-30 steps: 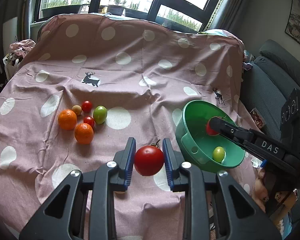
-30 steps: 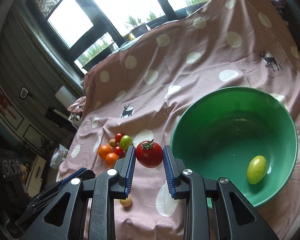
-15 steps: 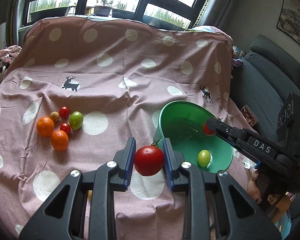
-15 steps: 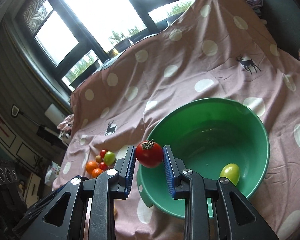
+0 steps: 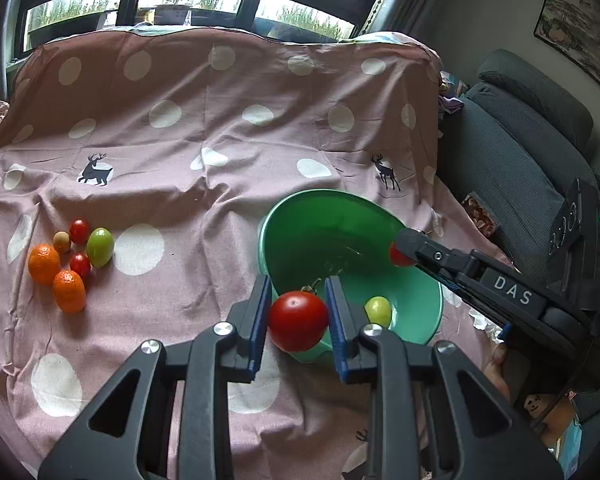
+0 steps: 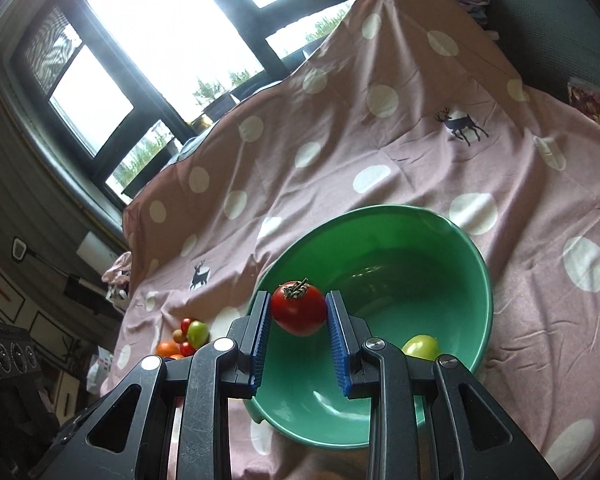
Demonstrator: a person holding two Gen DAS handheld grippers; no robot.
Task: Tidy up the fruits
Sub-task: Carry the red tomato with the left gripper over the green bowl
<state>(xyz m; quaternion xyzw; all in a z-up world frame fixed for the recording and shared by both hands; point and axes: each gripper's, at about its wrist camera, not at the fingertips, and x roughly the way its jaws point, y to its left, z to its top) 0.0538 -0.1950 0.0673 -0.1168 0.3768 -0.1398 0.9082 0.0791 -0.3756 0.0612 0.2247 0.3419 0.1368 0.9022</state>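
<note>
My left gripper is shut on a red tomato, which hangs just above the near rim of the green bowl. My right gripper is shut on a second red tomato with a green stem, held over the bowl's inside. In the left wrist view the right gripper reaches in from the right over the bowl. One green fruit lies in the bowl. On the cloth to the left lie two oranges, a green tomato and small red tomatoes.
A pink cloth with white dots covers the surface up to the windows at the back. A grey sofa stands at the right. A person's hand shows under the right gripper.
Both grippers have carried their tomatoes toward the bowl. The left tomato now sits over the near rim and the right tomato has moved from beside the bowl to over its inside.
</note>
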